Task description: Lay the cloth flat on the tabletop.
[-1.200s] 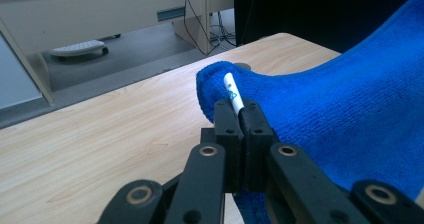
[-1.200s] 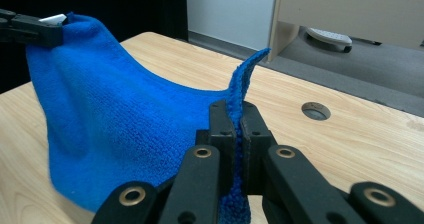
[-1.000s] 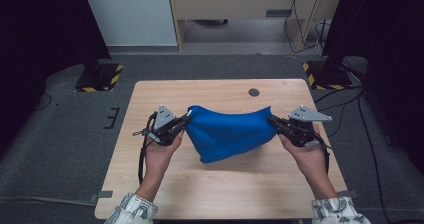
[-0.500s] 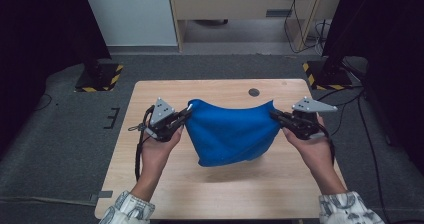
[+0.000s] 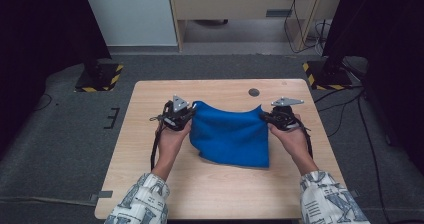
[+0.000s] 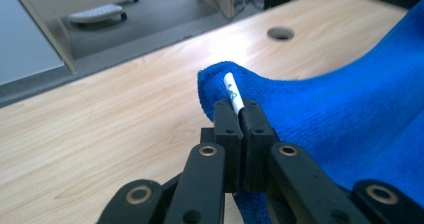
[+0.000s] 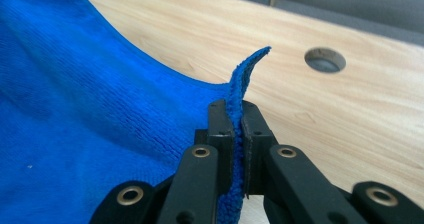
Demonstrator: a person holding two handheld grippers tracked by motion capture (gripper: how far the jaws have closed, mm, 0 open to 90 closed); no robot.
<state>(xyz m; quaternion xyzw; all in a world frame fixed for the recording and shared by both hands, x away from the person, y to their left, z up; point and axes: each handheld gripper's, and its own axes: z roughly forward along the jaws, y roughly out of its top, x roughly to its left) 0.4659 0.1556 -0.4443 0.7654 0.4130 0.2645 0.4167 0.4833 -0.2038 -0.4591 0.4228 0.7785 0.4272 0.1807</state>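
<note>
Blue cloth (image 5: 230,136) held taut over the tabletop (image 5: 150,129), short of its round hole (image 5: 254,92). Corners are clamped by left gripper (image 5: 189,115) and right gripper (image 5: 264,117). Even tension should be kept while lowering; hanging edge laid first.

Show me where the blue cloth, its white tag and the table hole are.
cloth (image 5: 230,136), high view, middle of its face
tag (image 6: 233,91), left gripper view, its middle
hole (image 5: 254,92), high view, its centre

Fuzzy blue cloth (image 5: 230,134), matt wood table (image 5: 210,189)
</note>
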